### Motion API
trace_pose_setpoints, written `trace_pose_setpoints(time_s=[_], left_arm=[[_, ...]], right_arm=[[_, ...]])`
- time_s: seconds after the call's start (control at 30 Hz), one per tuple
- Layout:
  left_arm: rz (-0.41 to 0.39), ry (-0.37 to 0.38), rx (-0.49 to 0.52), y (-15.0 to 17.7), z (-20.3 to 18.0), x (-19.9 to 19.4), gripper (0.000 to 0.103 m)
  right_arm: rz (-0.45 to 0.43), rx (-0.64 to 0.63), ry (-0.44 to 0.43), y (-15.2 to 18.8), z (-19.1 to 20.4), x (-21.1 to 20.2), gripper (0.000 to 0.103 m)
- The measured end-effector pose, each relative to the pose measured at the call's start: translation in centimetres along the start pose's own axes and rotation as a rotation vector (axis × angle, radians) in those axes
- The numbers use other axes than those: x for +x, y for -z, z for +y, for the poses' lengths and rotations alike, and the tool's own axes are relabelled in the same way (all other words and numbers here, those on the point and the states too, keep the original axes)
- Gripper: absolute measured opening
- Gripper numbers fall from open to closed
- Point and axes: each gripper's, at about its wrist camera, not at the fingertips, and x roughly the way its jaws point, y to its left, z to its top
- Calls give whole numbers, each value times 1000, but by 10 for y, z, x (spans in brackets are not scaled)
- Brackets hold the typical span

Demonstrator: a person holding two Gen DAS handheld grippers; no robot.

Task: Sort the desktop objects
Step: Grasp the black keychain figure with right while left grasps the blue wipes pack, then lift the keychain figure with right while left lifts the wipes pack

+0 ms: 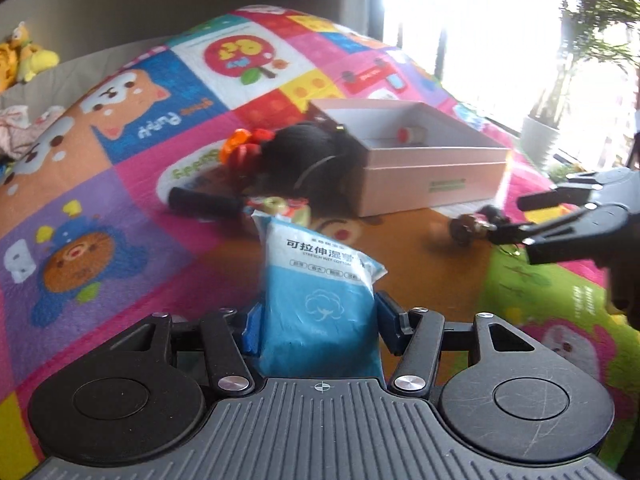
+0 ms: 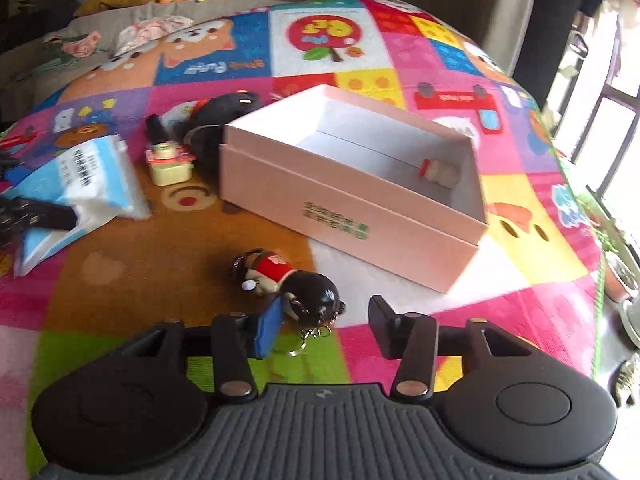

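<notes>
Two grippers were at work over the mat (image 2: 132,264), and you had each near its own item. Your left gripper (image 1: 318,320) was pinching the blue wipes pack (image 1: 320,280) between its pads; the pack stood up and forward from the jaws, long axis along the fingers. Your right gripper (image 2: 324,326) stood spread, with nothing pinched. The doll keychain (image 2: 288,286) lay on the mat just at the left finger (image 2: 269,330), its head at the blue pad and its body running away up-left, so its long axis sat skewed to the jaw line and off-centre toward the left. Whether the pad touched the head could not be told.

Beyond the doll lay the open pink box (image 2: 304,196), ahead and slightly right of the right gripper, holding one small bottle (image 2: 438,172) at its far end. From the left gripper, the box (image 1: 432,184) lay ahead and to the right, past the pack. The right hand was judged nearer the box; the left already carried a load.
</notes>
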Motion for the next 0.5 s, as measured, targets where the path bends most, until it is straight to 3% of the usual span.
trace_pose_setpoints(time_s=[0.07, 0.13, 0.17, 0.2, 0.37, 0.43, 0.5], left_arm=[[-4, 47, 49, 1, -15, 1, 62], [7, 56, 91, 4, -26, 3, 71], [15, 48, 102, 6, -28, 5, 82], [22, 31, 111, 7, -30, 6, 87], [26, -88, 131, 10, -15, 5, 95], [8, -160, 134, 9, -7, 4, 95], [-1, -175, 114, 6, 0, 4, 95]], right_arm=[[-4, 61, 23, 3, -10, 1, 77], [2, 110, -1, 7, -15, 2, 81], [2, 124, -13, 10, -15, 1, 87], [4, 129, -24, 12, -14, 1, 91], [15, 124, -35, 18, -9, 4, 98], [11, 130, -37, 18, -8, 3, 101], [8, 125, -40, 18, -7, 3, 103]])
